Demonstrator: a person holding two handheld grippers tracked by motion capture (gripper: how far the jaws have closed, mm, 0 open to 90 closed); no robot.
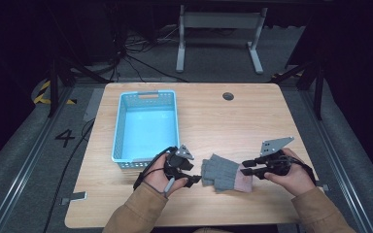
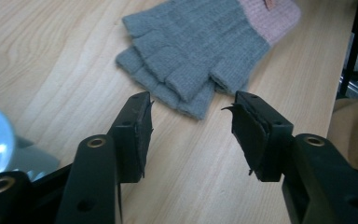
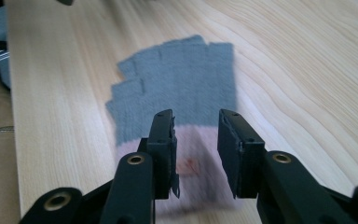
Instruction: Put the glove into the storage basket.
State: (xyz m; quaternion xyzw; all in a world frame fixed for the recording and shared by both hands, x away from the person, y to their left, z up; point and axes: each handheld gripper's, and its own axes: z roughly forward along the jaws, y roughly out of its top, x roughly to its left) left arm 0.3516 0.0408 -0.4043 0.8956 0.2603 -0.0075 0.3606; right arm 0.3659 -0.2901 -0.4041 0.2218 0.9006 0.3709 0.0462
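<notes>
A pair of grey fingerless gloves [image 1: 220, 173] with a pink cuff lies stacked flat near the table's front edge, between my two grippers. My left gripper [image 1: 194, 175] stands open just short of the gloves' finger ends [image 2: 186, 88], and in the left gripper view its jaws [image 2: 191, 109] are wide apart with nothing between them. My right gripper [image 1: 245, 171] is open, and its jaws [image 3: 196, 122] hover over the pink cuff [image 3: 193, 154], one on each side of a small orange tag. The grey finger part [image 3: 177, 88] stretches away beyond them.
A light blue perforated basket [image 1: 118, 131] stands empty at the left middle of the wooden table [image 1: 243, 121], just behind my left hand. A round cable hole [image 1: 228, 96] sits near the far edge. The person's tan sleeves come in from the bottom.
</notes>
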